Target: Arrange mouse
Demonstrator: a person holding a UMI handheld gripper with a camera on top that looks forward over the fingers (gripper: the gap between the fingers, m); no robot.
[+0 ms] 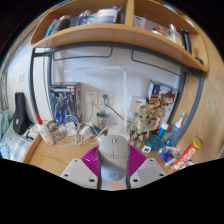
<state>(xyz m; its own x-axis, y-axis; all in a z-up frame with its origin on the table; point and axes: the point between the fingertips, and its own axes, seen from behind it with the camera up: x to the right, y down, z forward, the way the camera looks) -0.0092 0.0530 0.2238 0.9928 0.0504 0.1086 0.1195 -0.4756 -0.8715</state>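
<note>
The gripper [113, 170] has its two fingers closed in on a grey mouse [112, 152], whose rounded body sits squarely between them; the magenta pads [92, 160] press against its left and right flanks with no gap showing on either side, so the fingers are clamped on it. The mouse points away from the gripper, its wheel and button seam running straight ahead, and its nose reaches out past the fingertips over a wooden desk [62, 156]. Whether its underside touches the desk or hangs just above it cannot be told. Just ahead of the mouse, toward the back of the desk, lies a loose tangle of white cables [78, 128]. At the left end of the desk a dark black object [19, 113] leans near the edge, with a small red and white item [44, 127] beside it. Toward the right end stands a crowd of small bottles and packets [155, 122], and nearer the gripper on that side lie a striped cylindrical packet [186, 152] and a few smaller coloured bits. Behind everything rises a white wall [120, 72], with a cluttered rack of papers or boxes [66, 100] against it at the left. Above, a wooden shelf [110, 36] spans the whole width of the desk, carrying containers whose details are too small to make out.
</note>
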